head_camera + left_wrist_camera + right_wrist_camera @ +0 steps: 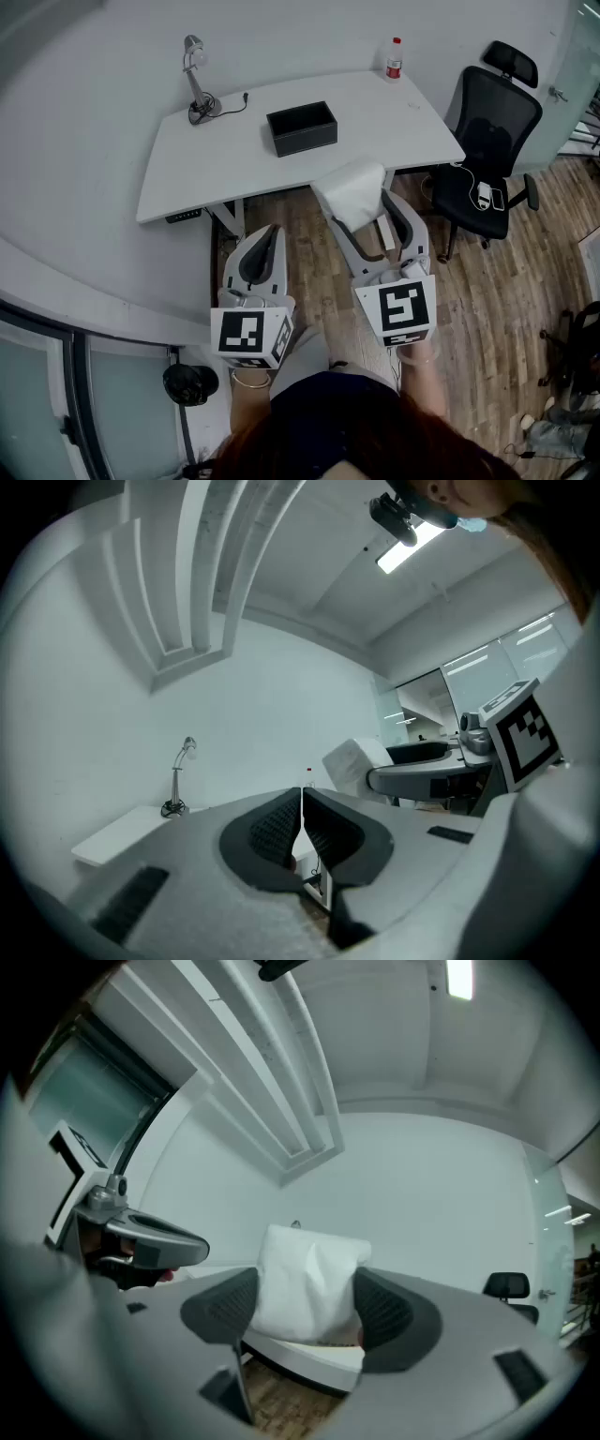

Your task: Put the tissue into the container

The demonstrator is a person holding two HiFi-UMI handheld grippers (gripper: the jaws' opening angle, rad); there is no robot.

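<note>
One tissue [352,190] is clamped in the right gripper [307,1305], in the air just short of the desk's [187,173] near edge. Its free end points toward the desk, and its long axis is hard to judge. One black container [302,128] stands mid-desk, open side up. The left gripper [302,829] is closed and empty.

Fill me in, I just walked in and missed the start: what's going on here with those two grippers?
A person holds a gripper in each hand, in front of a white desk. The right gripper is closed on a white tissue, held level near the desk's front edge. The left gripper is shut and empty. The black container sits open on the desk, and the tissue is not in it yet.
</note>
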